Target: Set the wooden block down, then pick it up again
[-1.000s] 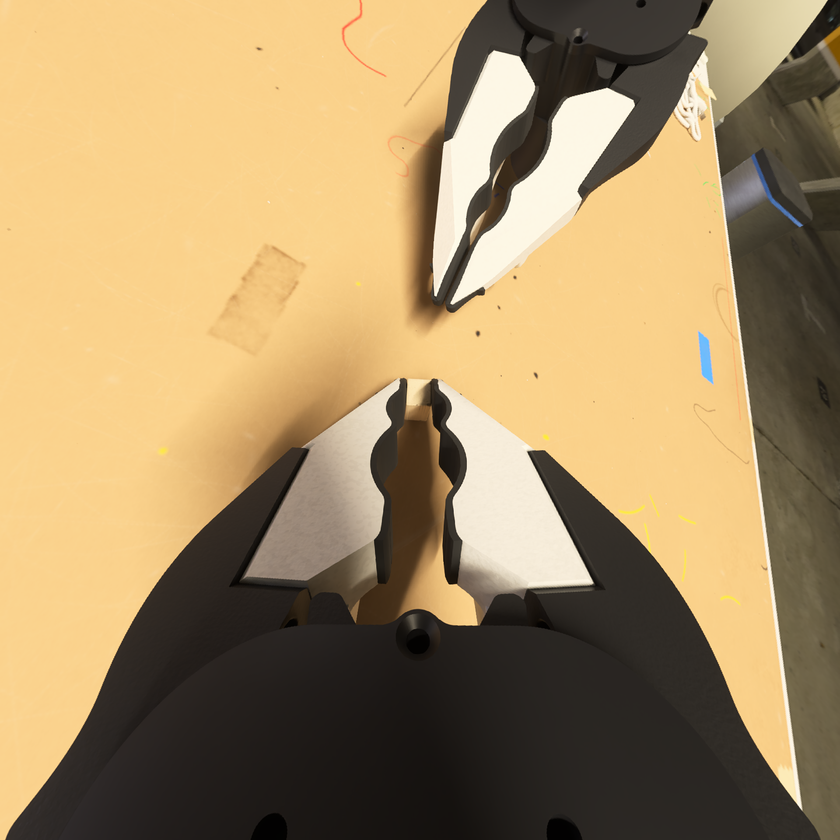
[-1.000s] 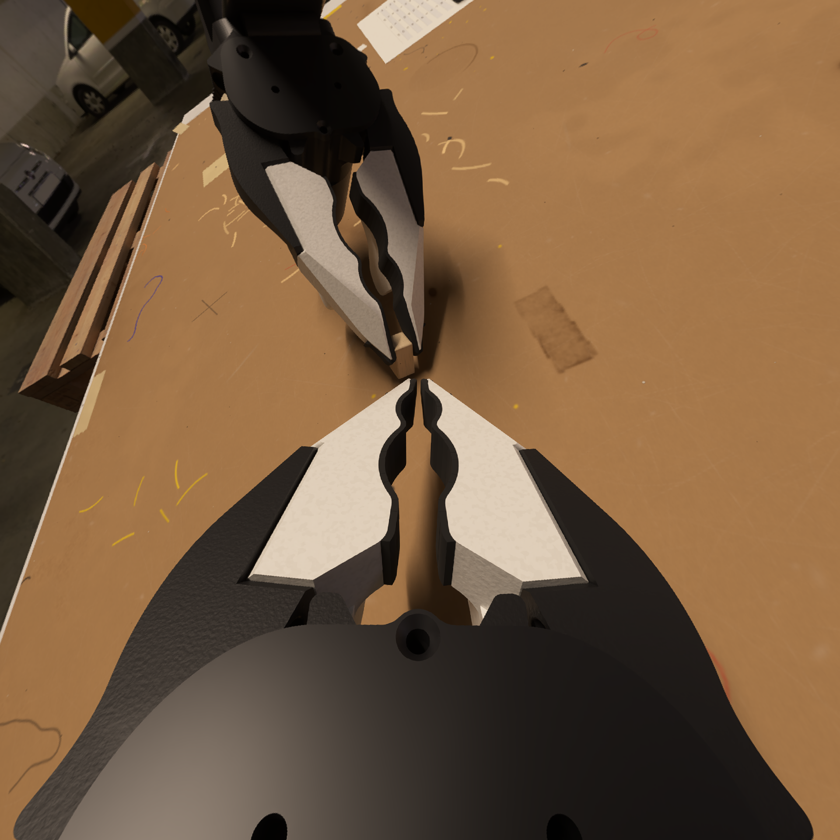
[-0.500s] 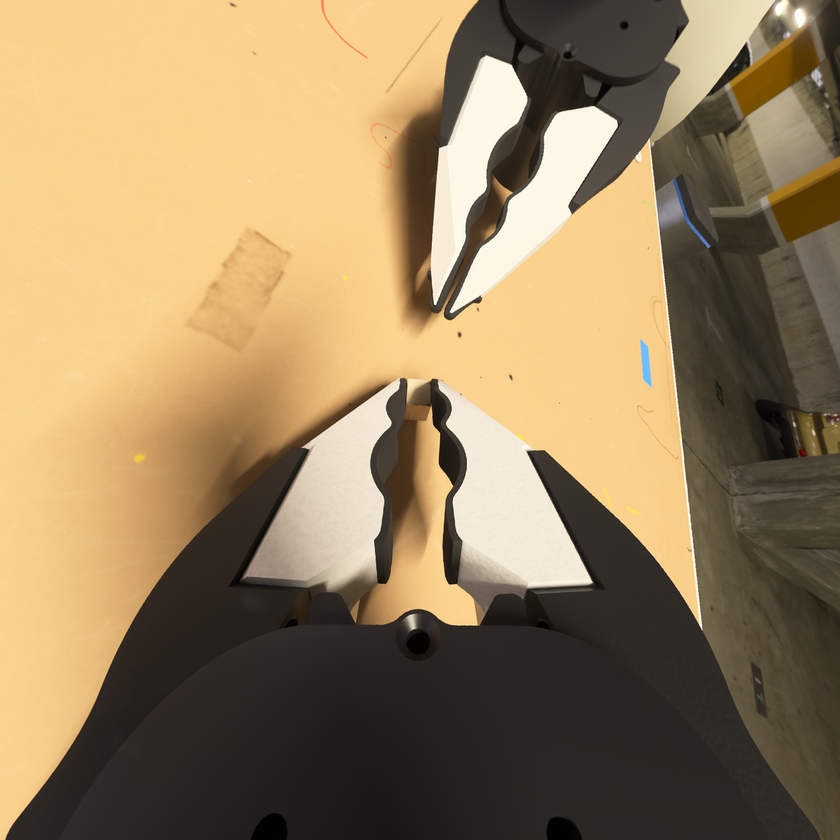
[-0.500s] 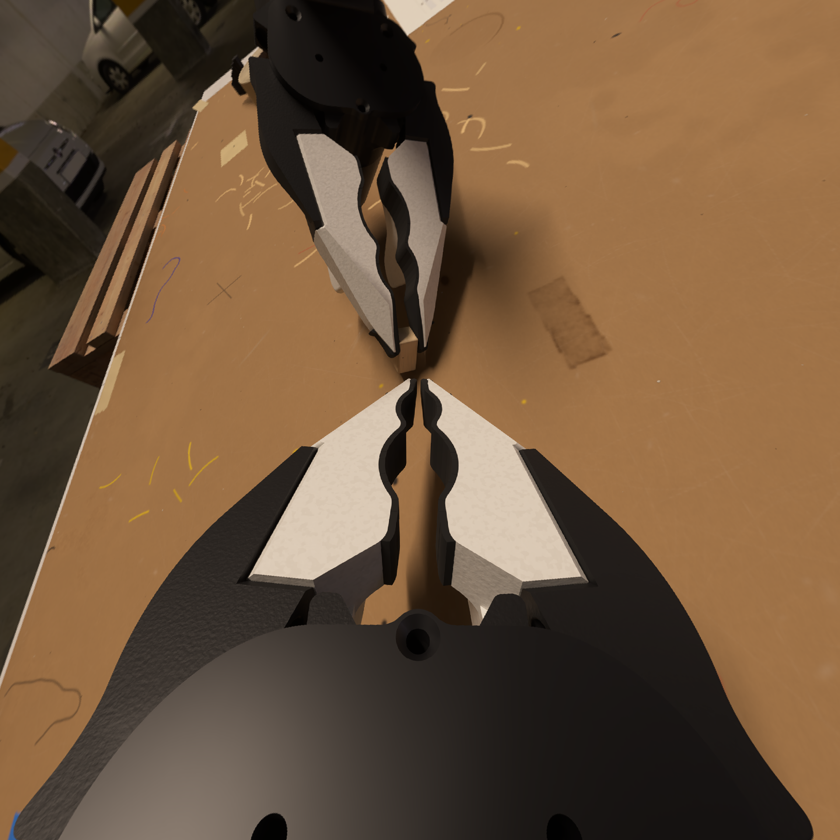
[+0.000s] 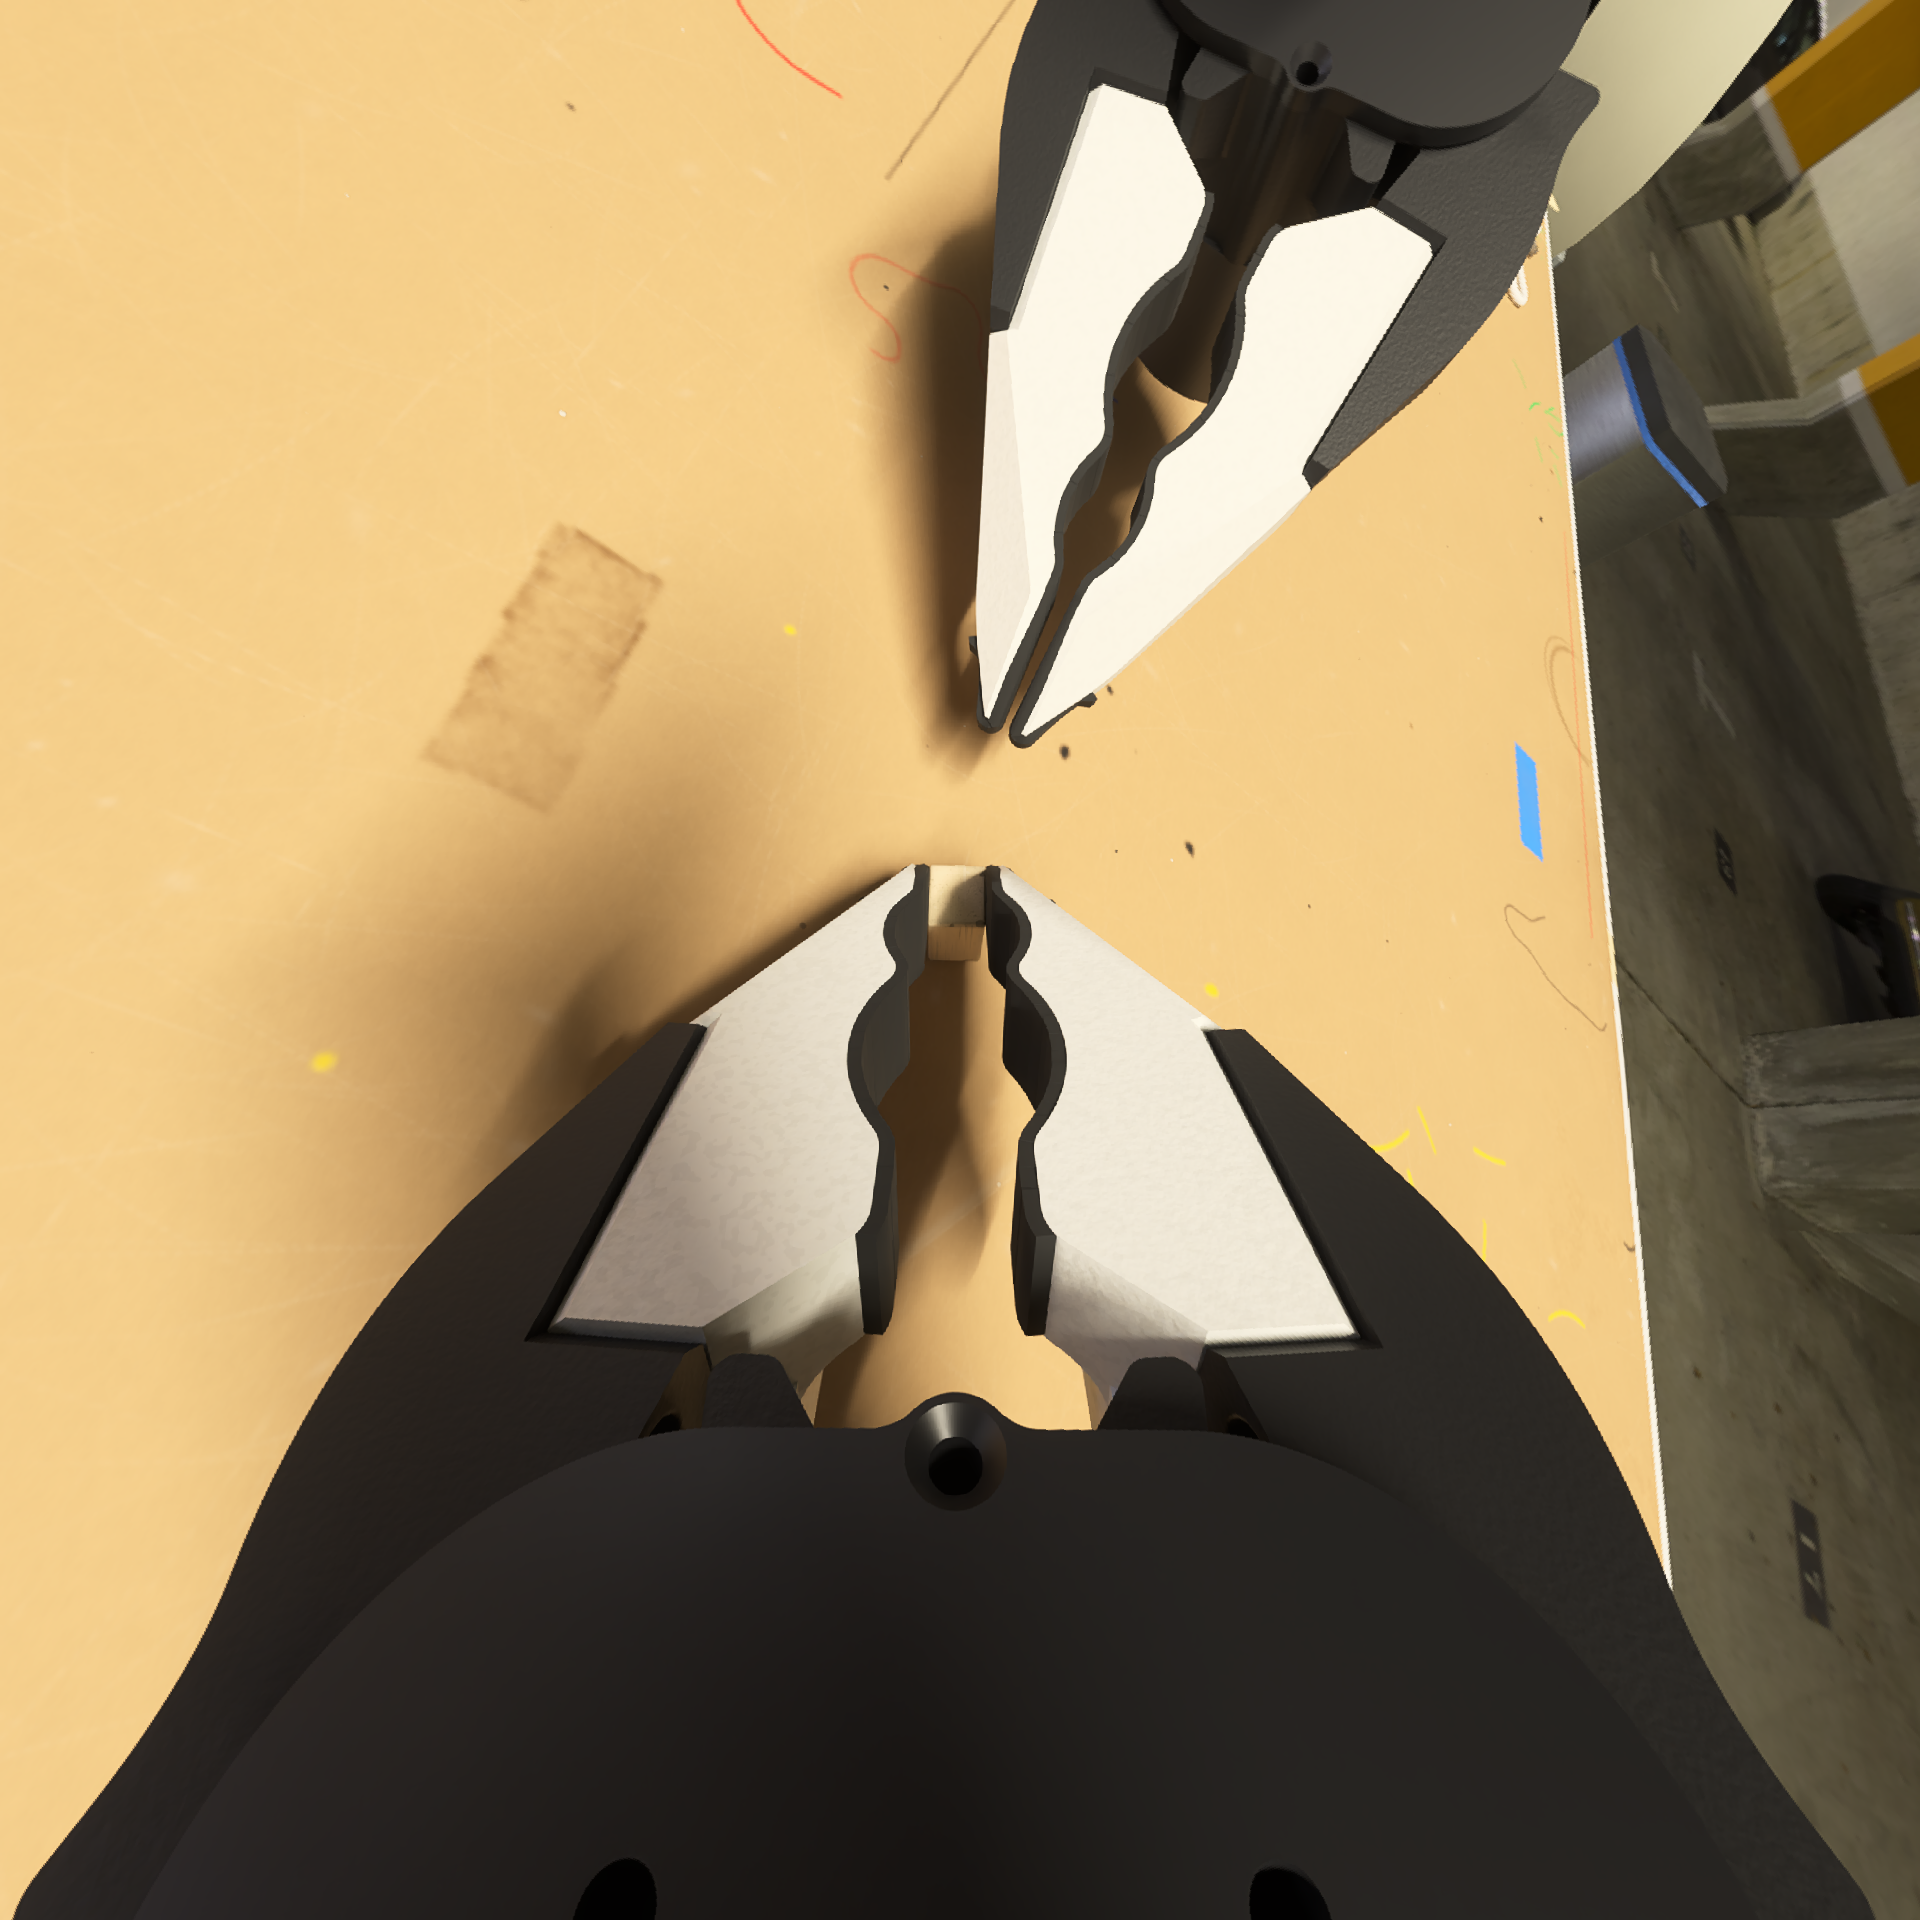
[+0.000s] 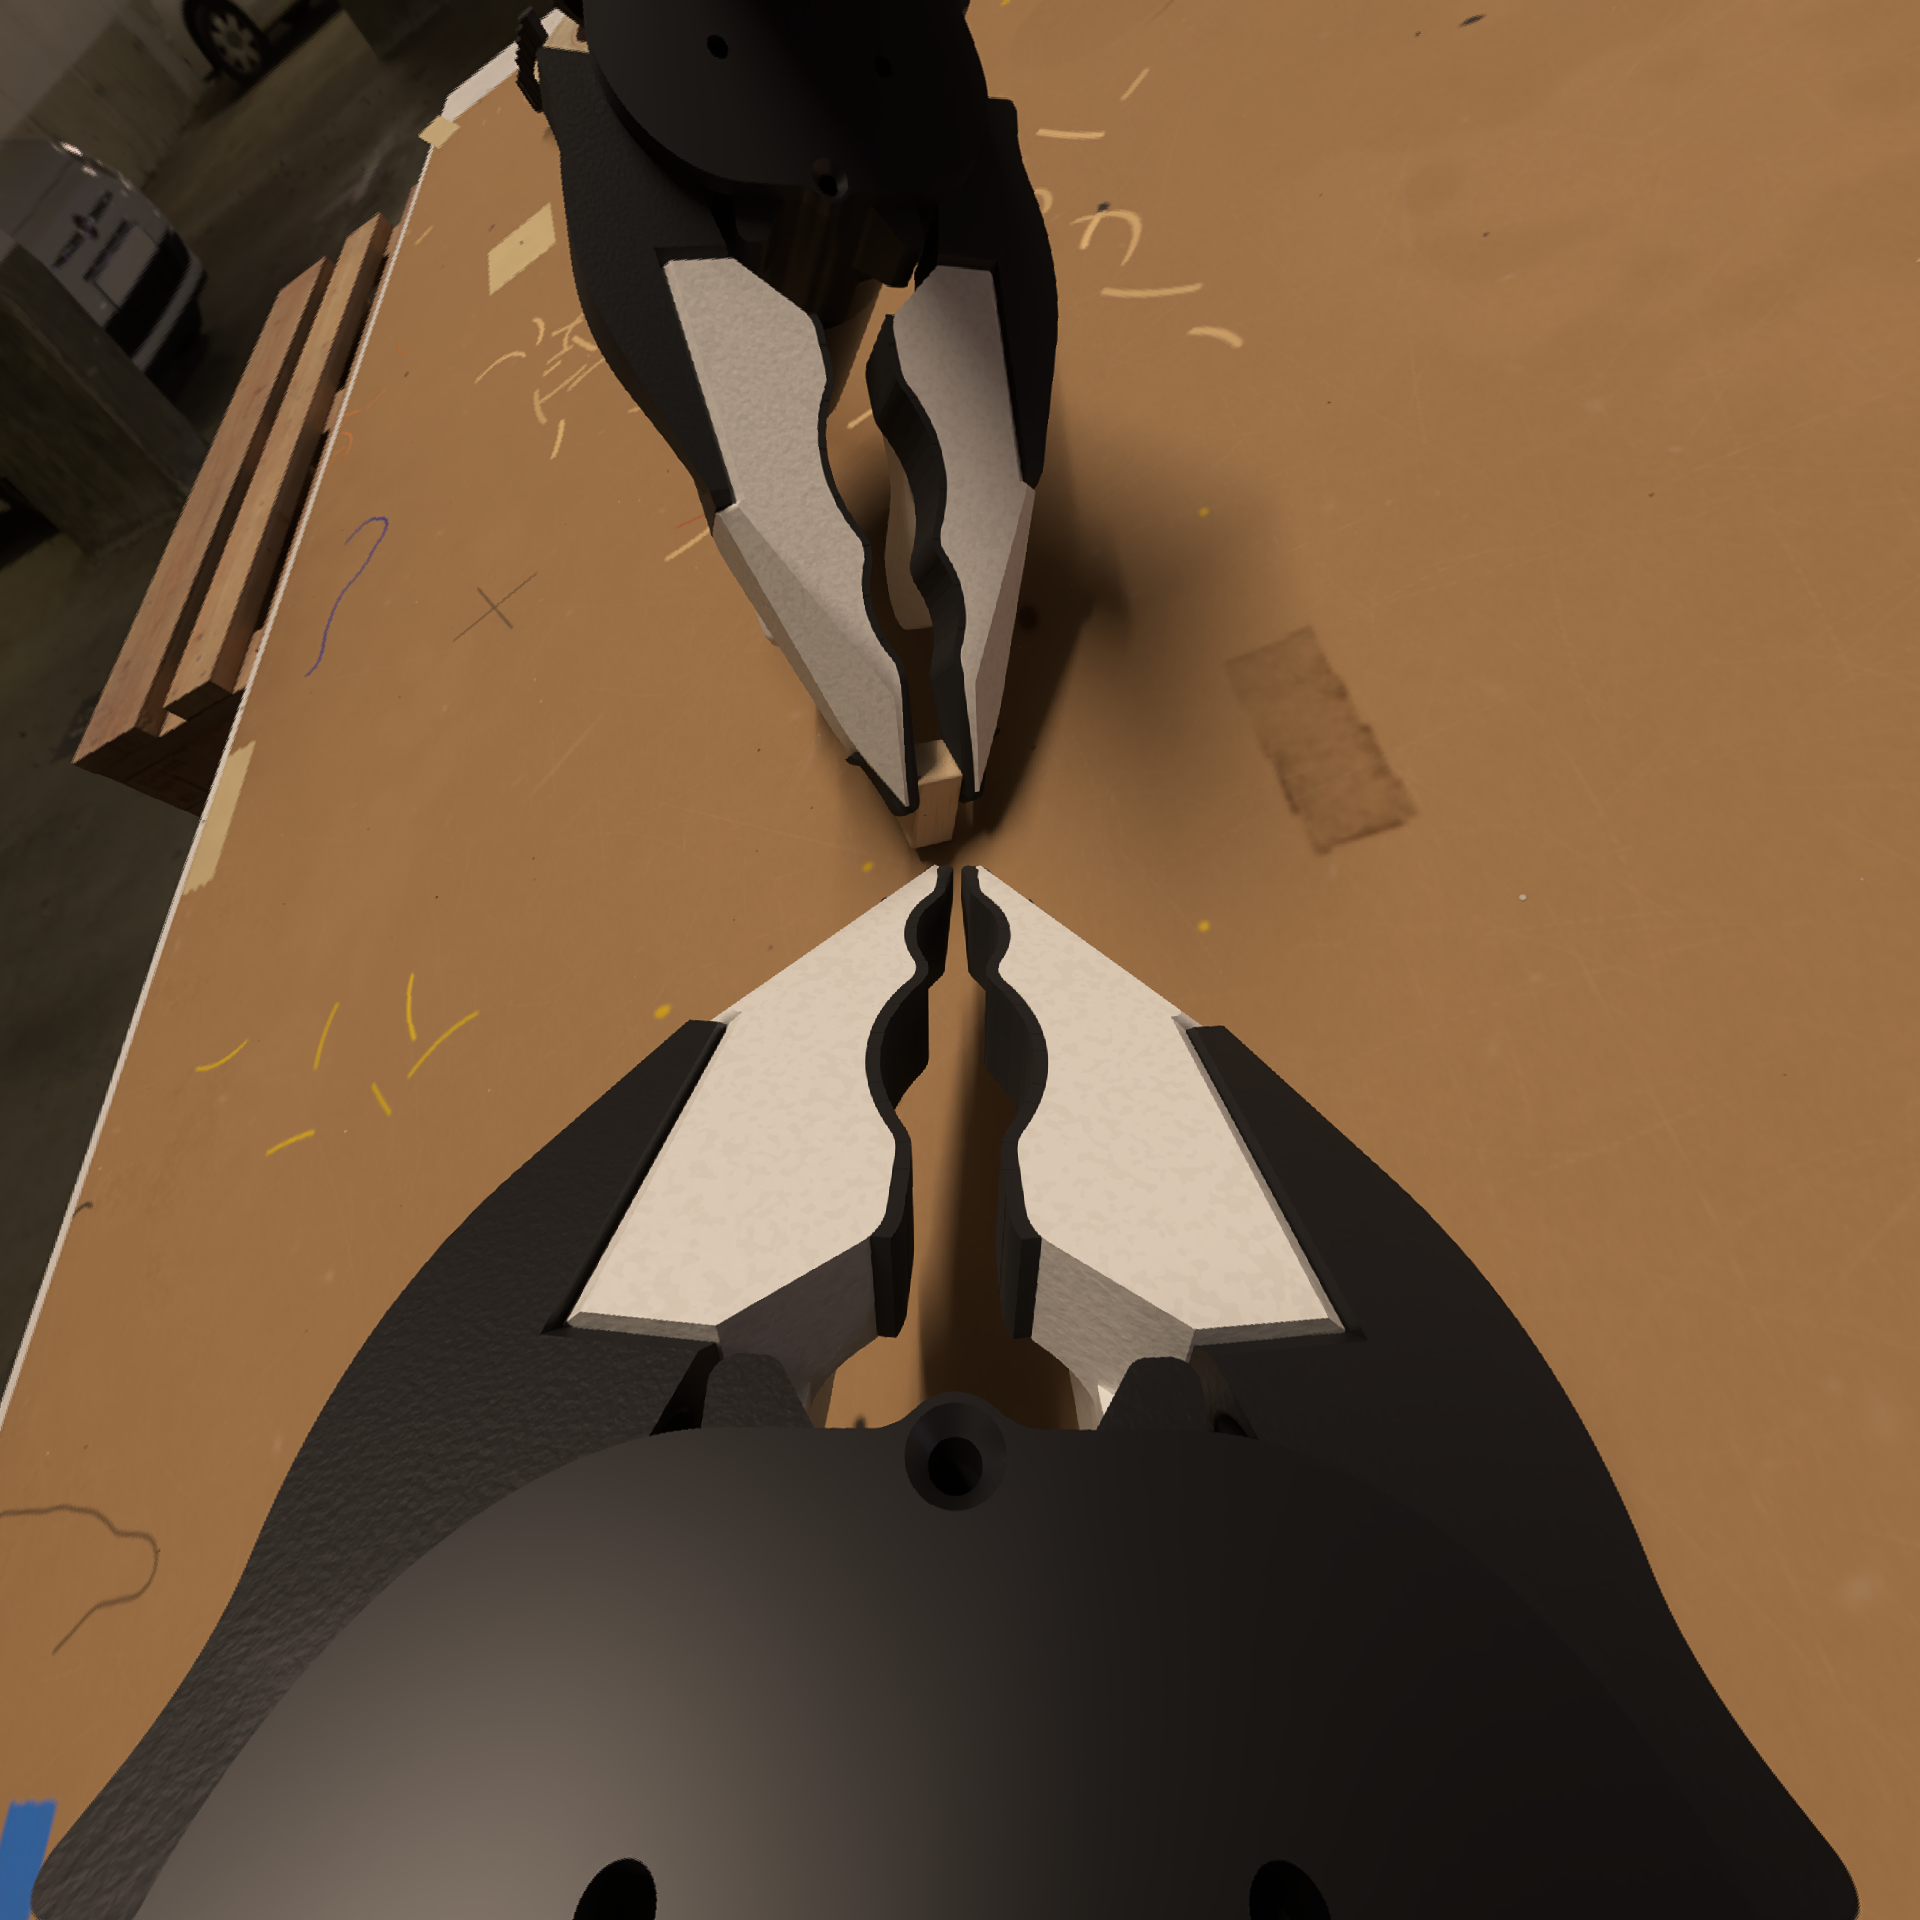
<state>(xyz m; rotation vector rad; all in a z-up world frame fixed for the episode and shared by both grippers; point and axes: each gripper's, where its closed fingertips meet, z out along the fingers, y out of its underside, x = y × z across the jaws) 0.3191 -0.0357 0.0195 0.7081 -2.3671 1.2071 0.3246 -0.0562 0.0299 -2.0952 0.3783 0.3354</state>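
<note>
Compared with half a second back, the right gripper [image 5: 1006,727] looks bigger and closer in the left wrist view, and the table edge has swung back toward the right of the frame; the block hasn't budged in its grip

The wooden block [image 5: 956,914] is a small pale cube with plain light grain, pinched between the tips of the left gripper [image 5: 954,883] dead centre of that frame. In the right wrist view it pokes out below those same tips [image 6: 940,795], right down at the tabletop, though I can't tell if it's actually touching

The right gripper has its tips nearly together with nothing between them, just beside the block

Both grippers are matte black shells with white textured, wavy-edged fingers [image 6: 790,1091]

The table [image 5: 312,416] is smooth tan board, scuffed and scribbled, with a darker rectangular patch [image 5: 545,665] left of centre. Loads of open room on that side; the table's edge runs down the right of the frame, blue tape [image 5: 1527,800] near it
</note>
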